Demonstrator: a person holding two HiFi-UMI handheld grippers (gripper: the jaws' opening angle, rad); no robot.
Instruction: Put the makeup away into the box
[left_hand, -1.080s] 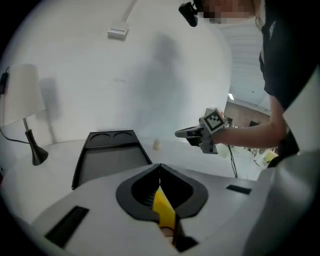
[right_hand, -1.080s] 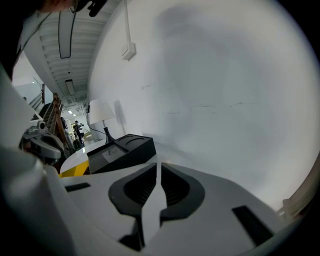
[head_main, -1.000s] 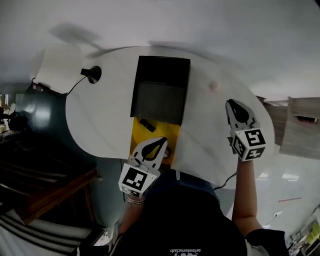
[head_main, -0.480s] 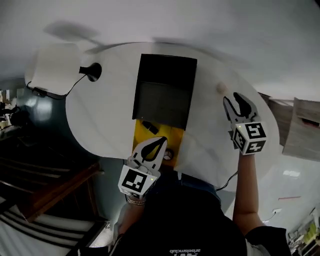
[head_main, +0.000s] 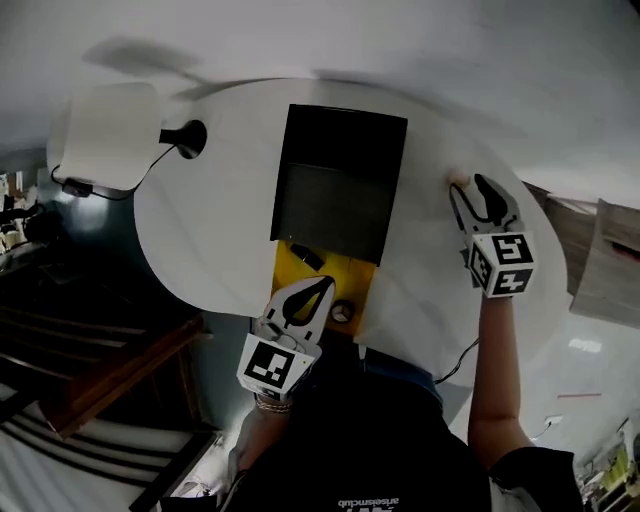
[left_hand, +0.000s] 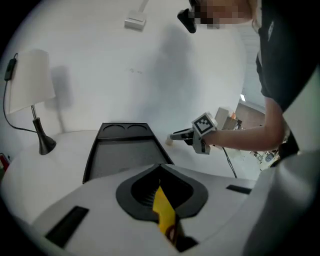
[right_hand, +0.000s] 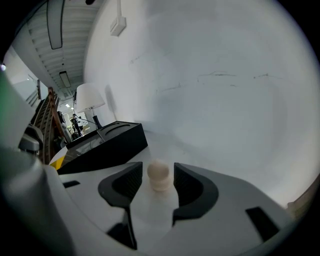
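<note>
Right gripper (head_main: 468, 186), right of frame: jaws wide, just been opening, small beige makeup piece (right_hand: 159, 175) standing untouched between them on the white table (head_main: 210, 235). Black box (head_main: 338, 180) at centre, apart from it. Left gripper (head_main: 312, 288), lower centre: jaws together above the yellow sheet (head_main: 340, 272). Lamp (head_main: 105, 135) upper left.

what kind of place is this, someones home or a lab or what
Probably an indoor workspace or lab staged like a dressing corner, though a home can't be ruled out. A round white table stands against a plain white wall, with a table lamp, a black box and a ceiling strip light.
</note>
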